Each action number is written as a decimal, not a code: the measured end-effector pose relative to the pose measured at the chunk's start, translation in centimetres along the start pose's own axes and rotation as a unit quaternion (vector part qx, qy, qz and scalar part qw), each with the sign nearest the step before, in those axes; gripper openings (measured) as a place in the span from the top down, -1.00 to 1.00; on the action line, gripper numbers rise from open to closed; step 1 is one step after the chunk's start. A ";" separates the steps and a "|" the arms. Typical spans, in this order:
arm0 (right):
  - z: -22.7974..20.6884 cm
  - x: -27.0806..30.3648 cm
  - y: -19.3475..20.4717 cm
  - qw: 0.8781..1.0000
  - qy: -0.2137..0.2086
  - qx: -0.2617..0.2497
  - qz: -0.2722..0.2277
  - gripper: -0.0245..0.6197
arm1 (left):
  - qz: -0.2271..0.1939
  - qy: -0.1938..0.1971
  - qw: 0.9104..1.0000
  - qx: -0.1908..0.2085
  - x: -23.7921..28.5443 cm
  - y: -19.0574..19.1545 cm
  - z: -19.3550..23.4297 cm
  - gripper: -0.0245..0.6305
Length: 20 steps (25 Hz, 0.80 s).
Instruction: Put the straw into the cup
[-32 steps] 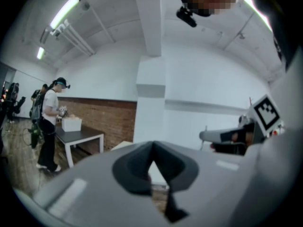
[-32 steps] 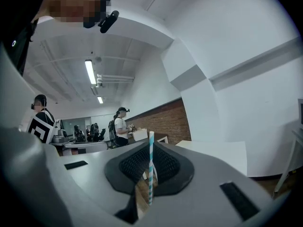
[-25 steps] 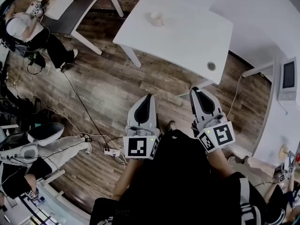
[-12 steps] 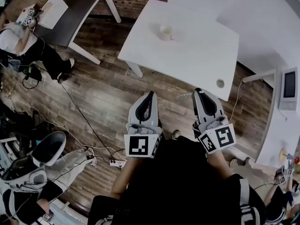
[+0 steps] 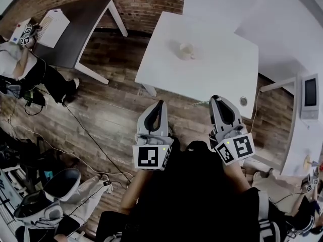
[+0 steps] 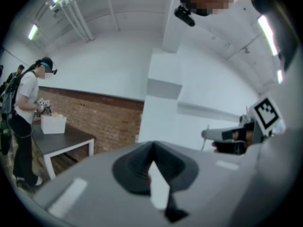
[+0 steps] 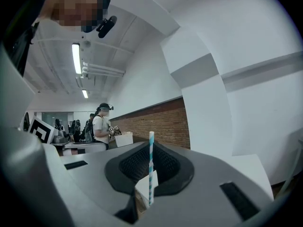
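A small pale cup (image 5: pixel 186 50) stands on the white table (image 5: pixel 217 74) ahead of me. A teal-and-white striped straw (image 7: pixel 151 174) stands upright between the pads of my right gripper (image 7: pixel 150 148), which is shut on it. In the head view the right gripper (image 5: pixel 215 98) points level toward the table's near edge, well short of the cup. My left gripper (image 5: pixel 161 103) is level beside it over the wood floor. Its jaws (image 6: pixel 152 145) meet at the tips with nothing between them.
A dark table (image 5: pixel 86 26) with a white box (image 5: pixel 50 24) stands at the upper left before a brick wall, a person (image 5: pixel 22 64) beside it. Cables (image 5: pixel 91 130) run across the floor. A white desk with a monitor (image 5: pixel 309 96) lies to the right.
The white table and cup have come closer and slid lower and rightward in the head view. Both grippers keep the same level pose side by side.
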State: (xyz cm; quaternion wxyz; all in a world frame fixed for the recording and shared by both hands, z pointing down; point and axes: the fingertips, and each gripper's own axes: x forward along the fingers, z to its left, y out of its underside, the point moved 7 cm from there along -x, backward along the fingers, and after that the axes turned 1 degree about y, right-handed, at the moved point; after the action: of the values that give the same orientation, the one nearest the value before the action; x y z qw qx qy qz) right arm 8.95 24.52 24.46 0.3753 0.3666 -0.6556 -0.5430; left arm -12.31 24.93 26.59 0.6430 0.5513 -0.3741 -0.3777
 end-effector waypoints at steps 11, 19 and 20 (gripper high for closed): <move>-0.4 6.2 -0.8 1.000 0.016 -0.004 0.002 0.86 | 0.010 0.005 1.000 -0.015 3.0 0.5 4.7 0.91; -2.6 10.3 -0.7 1.000 0.013 -0.003 0.008 0.86 | 0.006 0.003 1.000 -0.018 6.8 0.5 6.4 0.91; -3.1 10.9 -0.7 1.000 0.013 -0.002 0.009 0.86 | 0.007 0.003 1.000 -0.018 7.4 0.5 6.6 0.91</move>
State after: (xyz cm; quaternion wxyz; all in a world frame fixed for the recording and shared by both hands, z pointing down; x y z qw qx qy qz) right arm 6.84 13.38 25.22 0.3894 0.3666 -0.6528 -0.5365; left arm -14.96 15.48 28.30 0.6563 0.5383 -0.3695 -0.3781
